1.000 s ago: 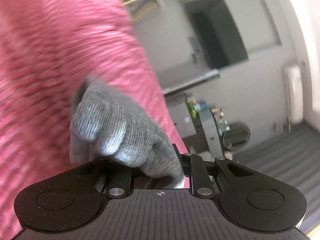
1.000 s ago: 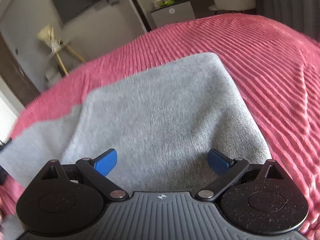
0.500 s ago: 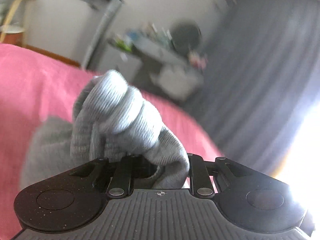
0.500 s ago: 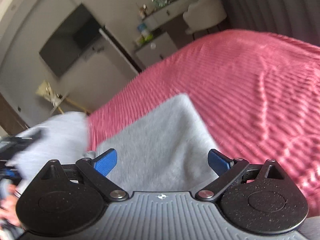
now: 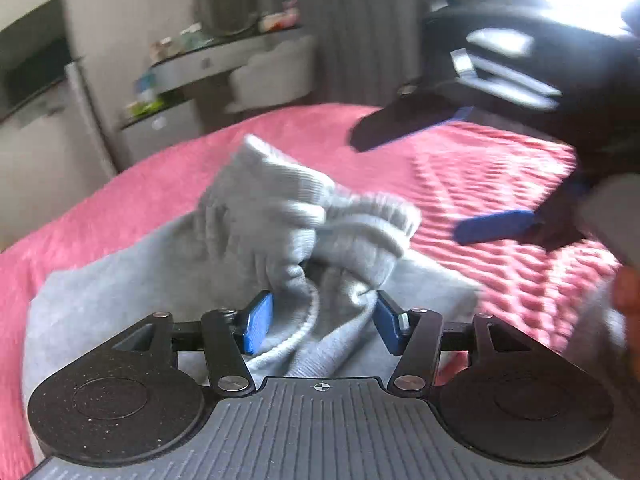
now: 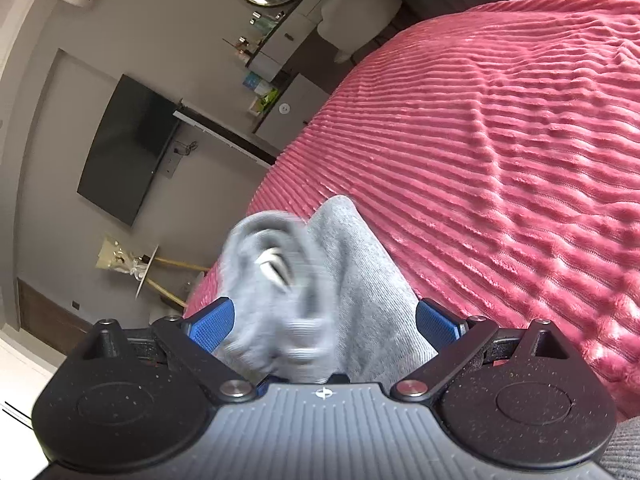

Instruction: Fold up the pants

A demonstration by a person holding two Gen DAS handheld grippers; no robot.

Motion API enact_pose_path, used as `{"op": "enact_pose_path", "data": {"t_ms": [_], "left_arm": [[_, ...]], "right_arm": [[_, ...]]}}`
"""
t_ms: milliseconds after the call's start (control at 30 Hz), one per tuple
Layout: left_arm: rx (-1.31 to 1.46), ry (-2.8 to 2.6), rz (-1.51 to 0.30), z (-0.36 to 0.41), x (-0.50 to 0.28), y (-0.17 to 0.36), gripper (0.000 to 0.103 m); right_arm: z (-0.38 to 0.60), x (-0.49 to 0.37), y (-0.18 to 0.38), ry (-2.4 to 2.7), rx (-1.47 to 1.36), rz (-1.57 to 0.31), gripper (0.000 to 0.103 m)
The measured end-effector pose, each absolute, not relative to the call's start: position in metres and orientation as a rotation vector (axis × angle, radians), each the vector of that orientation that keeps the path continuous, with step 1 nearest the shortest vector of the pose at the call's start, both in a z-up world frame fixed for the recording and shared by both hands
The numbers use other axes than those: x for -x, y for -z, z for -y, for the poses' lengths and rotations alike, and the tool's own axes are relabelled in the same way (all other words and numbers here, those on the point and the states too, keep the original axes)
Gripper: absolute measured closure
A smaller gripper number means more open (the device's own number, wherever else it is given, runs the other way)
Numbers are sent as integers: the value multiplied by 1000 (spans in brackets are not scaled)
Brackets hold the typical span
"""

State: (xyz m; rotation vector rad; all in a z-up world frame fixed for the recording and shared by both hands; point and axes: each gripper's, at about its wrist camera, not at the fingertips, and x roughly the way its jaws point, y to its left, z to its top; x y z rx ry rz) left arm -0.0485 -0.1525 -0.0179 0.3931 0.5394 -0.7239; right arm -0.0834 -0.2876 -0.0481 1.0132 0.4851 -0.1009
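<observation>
The grey pants (image 5: 132, 276) lie folded on the pink ribbed bedspread (image 5: 500, 184). My left gripper (image 5: 322, 316) is open, and the bunched ribbed cuffs (image 5: 320, 220) rest loose between and just past its blue fingers. My right gripper (image 6: 324, 322) is open too, with blurred grey cloth (image 6: 280, 280) between its fingers. The right gripper also shows in the left wrist view (image 5: 472, 176), open, above the bedspread to the right of the cuffs.
Beyond the bed's far edge stand a dressing table with a round mirror (image 5: 226, 6), a small fridge (image 5: 52, 132) and a wall television (image 6: 124, 148). The bedspread (image 6: 500, 140) spreads wide to the right of the pants.
My left gripper has swung over the folded pants, opened and let go of the cuffs, which now rest on the pile. My right gripper has stayed open and tilted towards the cuffs.
</observation>
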Motion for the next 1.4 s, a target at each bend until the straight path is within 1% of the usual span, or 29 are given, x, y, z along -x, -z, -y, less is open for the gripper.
{"op": "enact_pose_path", "data": {"t_ms": [100,167,200,233,300,367,467,533,567,600,667,767,800,833,867,900,967,1067,1167,1267,1300,1400], "left_arm": [[-315,750,-534,131,52,-1,38],[-221,703,-519,113,44,-15,30],[-165,648,-506,96,41,-23,23],[-115,592,-495,80,40,-29,18],[9,473,-505,39,27,-33,17],[138,392,-563,1,14,-28,17],[369,305,-744,-47,-11,-2,17],[526,308,-849,-66,-16,17,17],[575,308,-870,-71,-21,21,17],[591,308,-868,-74,-21,23,17],[554,299,-853,-71,-17,23,17],[476,307,-864,-58,-15,30,16],[459,311,-870,-57,-16,30,16],[450,315,-880,-54,-18,30,16],[447,314,-888,-52,-22,32,16],[448,312,-894,-52,-22,33,16],[467,313,-894,-57,-19,33,16],[520,314,-890,-65,-17,34,16],[570,309,-890,-72,-15,33,16],[578,317,-906,-73,-16,33,16],[572,329,-911,-71,-16,33,16],[499,324,-923,-63,-13,30,16]], "right_arm": [[295,87,50,106,-1061,-471,6],[301,93,53,101,-1100,-480,6],[301,93,53,96,-1106,-486,6],[300,94,51,87,-1100,-489,6],[296,96,44,75,-1061,-482,6],[287,96,32,59,-1000,-476,6],[269,88,12,36,-863,-489,7],[255,77,4,44,-751,-529,21],[249,72,3,38,-721,-550,38],[245,65,4,35,-706,-580,46],[240,53,9,60,-694,-641,47],[242,42,15,112,-721,-656,46],[243,39,15,112,-747,-656,42],[244,36,14,114,-767,-657,42],[244,32,15,124,-772,-656,47],[243,30,15,136,-765,-653,71],[242,26,19,167,-752,-669,73],[249,38,22,165,-831,-657,75],[261,60,15,115,-1002,-591,76],[278,80,22,96,-1154,-540,77],[282,81,24,128,-1128,-556,77],[277,72,33,229,-917,-649,75]]}}
